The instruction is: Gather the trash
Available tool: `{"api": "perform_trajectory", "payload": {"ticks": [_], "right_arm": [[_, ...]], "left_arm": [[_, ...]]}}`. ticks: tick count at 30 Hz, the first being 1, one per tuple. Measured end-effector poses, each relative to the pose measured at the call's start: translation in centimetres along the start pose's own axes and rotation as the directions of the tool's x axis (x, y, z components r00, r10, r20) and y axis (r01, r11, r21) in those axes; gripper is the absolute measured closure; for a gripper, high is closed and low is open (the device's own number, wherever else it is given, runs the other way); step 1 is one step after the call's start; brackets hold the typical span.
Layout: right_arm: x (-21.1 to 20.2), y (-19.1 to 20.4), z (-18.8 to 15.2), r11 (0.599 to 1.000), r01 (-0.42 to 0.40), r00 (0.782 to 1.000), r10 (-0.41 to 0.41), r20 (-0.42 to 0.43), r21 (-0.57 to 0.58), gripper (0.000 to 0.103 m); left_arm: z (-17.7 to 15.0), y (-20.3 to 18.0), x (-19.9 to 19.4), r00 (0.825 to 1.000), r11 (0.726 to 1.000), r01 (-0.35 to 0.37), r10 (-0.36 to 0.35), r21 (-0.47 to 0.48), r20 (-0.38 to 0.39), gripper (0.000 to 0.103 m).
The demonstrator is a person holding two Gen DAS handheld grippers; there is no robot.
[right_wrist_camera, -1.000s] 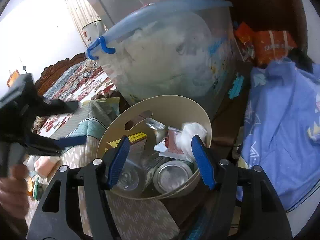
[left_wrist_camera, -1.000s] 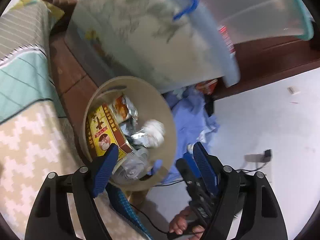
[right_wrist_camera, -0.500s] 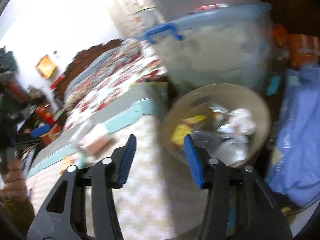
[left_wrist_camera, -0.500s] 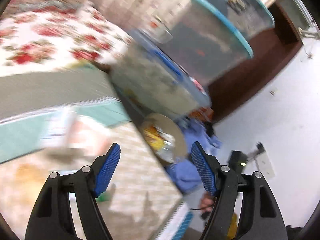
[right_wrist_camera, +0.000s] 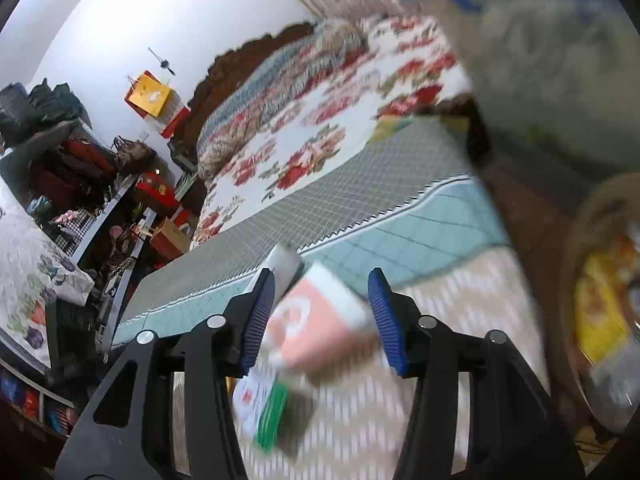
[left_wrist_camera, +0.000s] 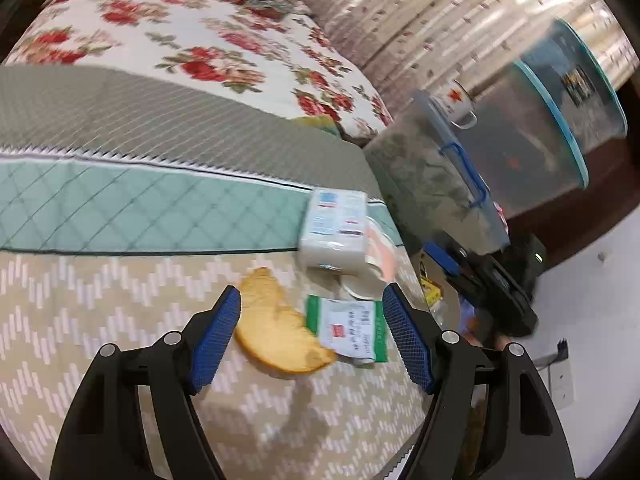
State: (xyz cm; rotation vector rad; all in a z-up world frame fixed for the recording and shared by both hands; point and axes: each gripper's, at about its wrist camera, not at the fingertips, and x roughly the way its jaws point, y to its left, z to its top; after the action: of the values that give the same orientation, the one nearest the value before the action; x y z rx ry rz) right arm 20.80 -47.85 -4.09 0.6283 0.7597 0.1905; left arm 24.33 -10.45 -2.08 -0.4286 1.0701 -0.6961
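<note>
Orange peel (left_wrist_camera: 276, 324) between gaping left tongs (left_wrist_camera: 311, 338), pink packet (right_wrist_camera: 320, 320) between gaping right tongs (right_wrist_camera: 324, 316)

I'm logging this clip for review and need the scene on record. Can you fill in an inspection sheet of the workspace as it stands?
Surface: quilted bed cover, zigzag, teal and grey bands.
Job's things: orange peel, green-and-white wrapper, white packet, pink-and-white carton, all on the cover; bin beside the bed, holding trash.
Clutter: clear storage tubs, a mug on one.
Grippers: left gripper open over peel and wrapper; right gripper open, carton between its fingers in view, contact unclear.
Cables: one cable on the floor.
Surroundings: floral bedspread, crowded shelves.
</note>
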Motion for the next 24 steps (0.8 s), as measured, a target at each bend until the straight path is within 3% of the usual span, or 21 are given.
{"api": "perform_trajectory", "payload": {"ticks": [4, 6, 9, 10, 17, 24], "right_arm": [[5.5, -1.1, 2.1, 0.997, -0.06, 0.996, 0.064, -0.056, 0.057, 0.049], [8.4, -1.2, 2.6, 0.983, -0.156, 0.98, 0.166, -0.11, 0.095, 0.049], [11.0, -0.7, 2.5, 0.971, -0.213, 0.956, 0.229, -0.181, 0.104, 0.049], [11.9, -0.2, 2.2, 0.961, -0.252, 0.939, 0.271, -0.21, 0.114, 0.049], [14.0, 4.7, -2.3, 0.922, -0.375, 0.848, 0.382, -0.367, 0.092, 0.05], [12.9, 9.4, -8.2, 0.905, -0.424, 0.8, 0.398, -0.449, 0.047, 0.05]], "left_arm": [[0.5, 2.1, -0.3, 1.0, 0.999, -0.004, 0.004, -0.04, 0.004, 0.034], [0.5, 2.8, -0.4, 1.0, 0.999, -0.006, 0.006, -0.05, 0.002, 0.034], [0.4, 3.6, -0.4, 1.0, 0.998, -0.002, 0.002, -0.062, -0.006, 0.034], [0.3, 3.8, -0.3, 1.0, 0.998, 0.002, -0.002, -0.064, -0.009, 0.034], [-0.6, 3.8, -0.9, 1.0, 0.999, -0.004, 0.003, -0.053, -0.008, 0.034], [-3.3, 3.8, -3.7, 1.0, 0.999, -0.024, 0.024, -0.021, -0.011, 0.034]]}}
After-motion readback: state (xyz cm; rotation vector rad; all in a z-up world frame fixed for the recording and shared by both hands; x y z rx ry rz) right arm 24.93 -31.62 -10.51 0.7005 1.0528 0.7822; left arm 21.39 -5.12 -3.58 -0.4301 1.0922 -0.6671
